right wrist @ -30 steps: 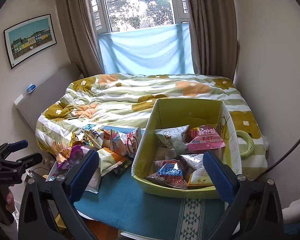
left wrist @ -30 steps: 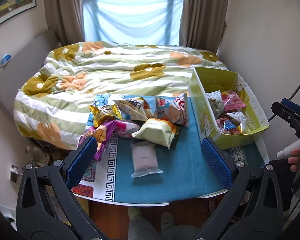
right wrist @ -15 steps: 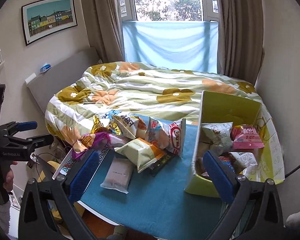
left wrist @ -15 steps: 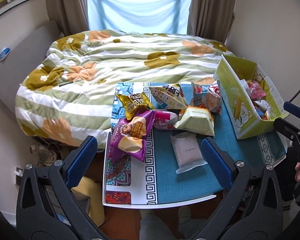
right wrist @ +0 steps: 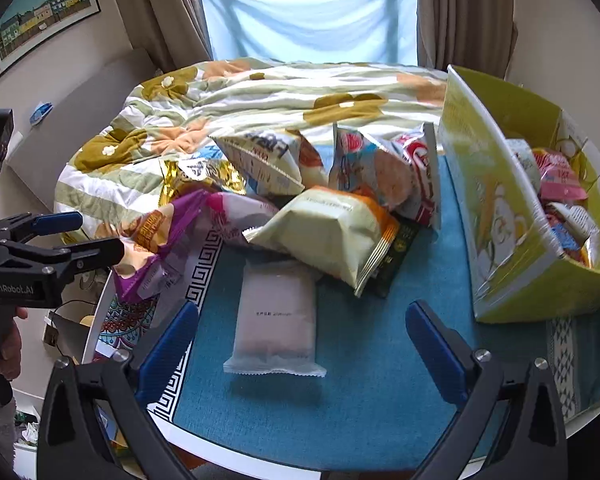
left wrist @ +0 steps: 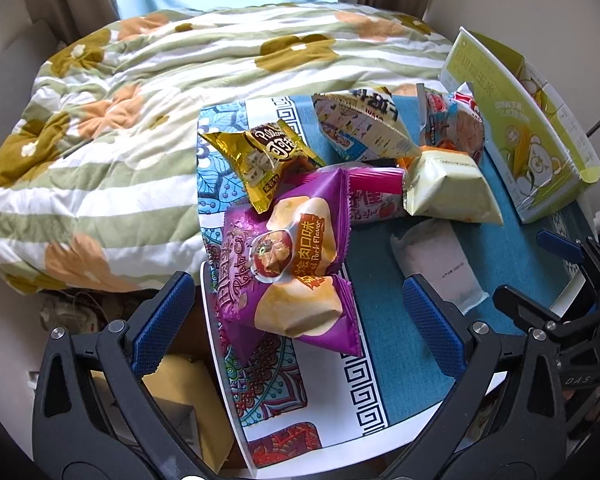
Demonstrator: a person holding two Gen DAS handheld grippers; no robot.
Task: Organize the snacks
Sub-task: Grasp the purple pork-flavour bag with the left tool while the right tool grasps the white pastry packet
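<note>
The left gripper (left wrist: pixel 298 322) is held spread wide and empty above the table's left edge, its blue pads (left wrist: pixel 162 322) flanking a purple pork-flavour potato chip bag (left wrist: pixel 290 256). The bag is puffed and glossy, printed with pale chips, and lies at that edge on the patterned border of the tablecloth (left wrist: pixel 380 292). The right gripper (right wrist: pixel 300 344) is likewise spread and empty, with a flat, frosted white packet (right wrist: pixel 276 314) seen between its pads near the table's front edge; the small print on it cannot be read. Behind the packet, a pale green pillow bag (right wrist: pixel 328 234) leans over a dark packet (right wrist: pixel 396 256) that is mostly hidden. A pink-and-white bag (left wrist: pixel 374 200) is largely covered by the purple and green ones. Farther back, a gold bag (left wrist: pixel 268 160), a white-and-blue bag (left wrist: pixel 364 128) and a red-and-blue bag (right wrist: pixel 388 172) are piled toward the far edge. At the right edge, a yellow-green carton (right wrist: pixel 496 208) is seen holding several packets, partly cut off by the frame.
</note>
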